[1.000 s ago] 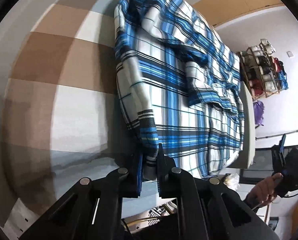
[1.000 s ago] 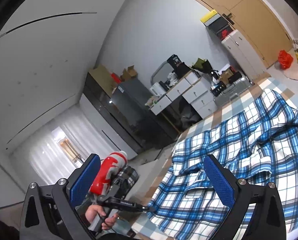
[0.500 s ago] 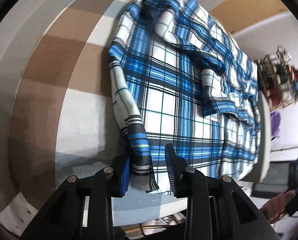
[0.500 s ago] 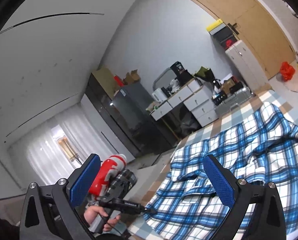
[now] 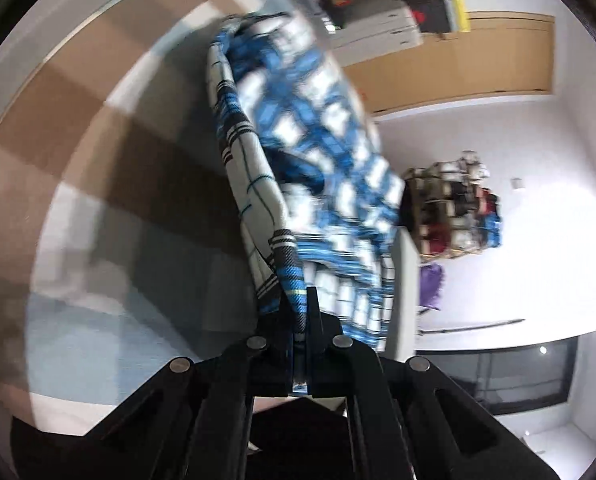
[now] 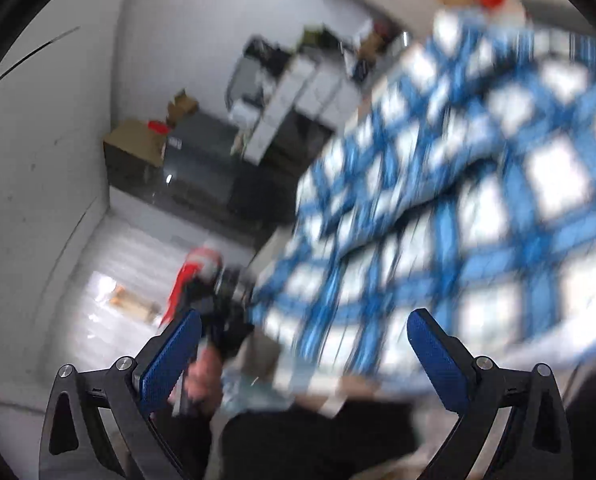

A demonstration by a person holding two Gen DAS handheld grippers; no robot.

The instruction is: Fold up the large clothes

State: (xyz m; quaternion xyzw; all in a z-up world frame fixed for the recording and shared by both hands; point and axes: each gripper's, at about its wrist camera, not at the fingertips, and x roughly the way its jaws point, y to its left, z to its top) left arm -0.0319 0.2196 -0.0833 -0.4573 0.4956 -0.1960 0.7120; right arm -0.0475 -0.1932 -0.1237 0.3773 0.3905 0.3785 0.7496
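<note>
A blue, white and black plaid shirt (image 5: 298, 152) lies on a bed with a brown, white and grey checked cover (image 5: 109, 184). My left gripper (image 5: 300, 308) is shut on the shirt's near hem corner, and the cloth rises in a taut ridge from its jaws. In the right wrist view the same plaid shirt (image 6: 478, 200) fills the right half, blurred. My right gripper (image 6: 304, 344) stands open near the shirt's lower edge, with nothing pinched between its blue pads (image 6: 438, 360). A person's hand (image 6: 201, 372) holding the left gripper's handle shows at lower left there.
A shoe rack (image 5: 454, 208) stands against the white wall past the bed's far side. A wooden wardrobe (image 5: 478, 56) and white drawers (image 5: 378, 32) lie beyond the bed. A dark cabinet (image 6: 201, 168) with cardboard boxes sits across the room.
My left gripper has closed on the shirt's hem and lifted it, so the cloth now stands up in a ridge. My right gripper has dropped down toward the shirt, still open.
</note>
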